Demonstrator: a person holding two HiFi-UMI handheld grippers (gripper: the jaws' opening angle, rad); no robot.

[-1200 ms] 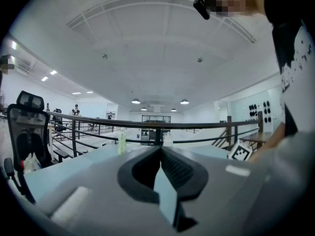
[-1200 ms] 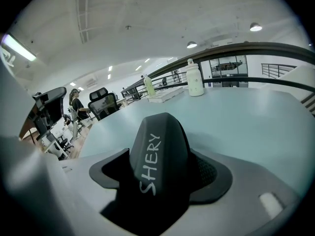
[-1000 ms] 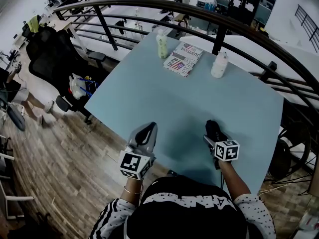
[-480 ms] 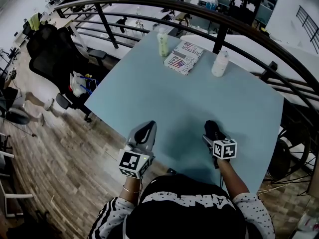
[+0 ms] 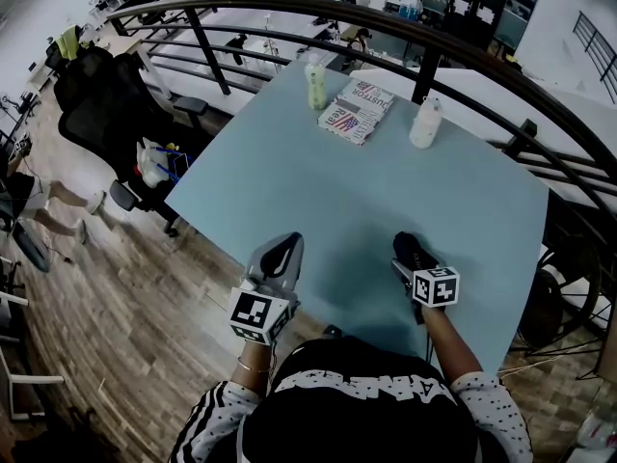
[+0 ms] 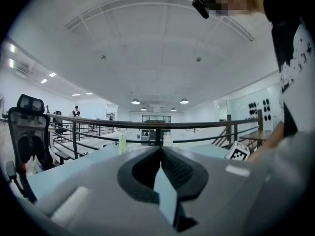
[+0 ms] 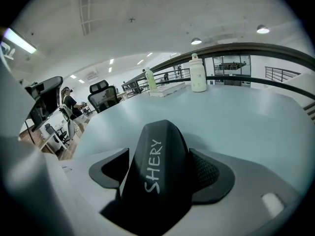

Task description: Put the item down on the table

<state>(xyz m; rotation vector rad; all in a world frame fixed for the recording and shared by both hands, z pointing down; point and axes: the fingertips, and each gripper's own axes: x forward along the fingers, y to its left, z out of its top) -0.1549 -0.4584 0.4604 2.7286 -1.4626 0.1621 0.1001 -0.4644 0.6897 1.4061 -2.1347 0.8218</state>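
Right gripper: the right gripper (image 7: pixel 162 167) is clamped on a black item (image 7: pixel 155 173) with "SHERY" in white lettering; the item fills the space between the jaws.
Left gripper: the left gripper (image 6: pixel 160 167) has its jaws pressed together, with nothing between them. In the head view it sits at the near left edge of the table (image 5: pixel 386 186).
Item location: in the head view the black item (image 5: pixel 413 251) is held at the right gripper (image 5: pixel 410 249), over the near right part of the table and well apart from everything else on it.
Contact with table: not confirmed. The right gripper view shows the table surface running away close beneath the jaws, but no view shows whether the item's underside touches it.
Other objects: a green bottle (image 5: pixel 314 85), a printed packet (image 5: pixel 355 112) and a white bottle (image 5: pixel 424 123) stand in a row near the far edge, by the railing (image 5: pixel 289 8). None lies in the way.
Done: in my judgement, the item is brought to a bare stretch of table.
Outstanding: seating the item on the surface, parting the right jaws and drawing clear.
Progress assessment: late stage, not complete, because the grip is not released.
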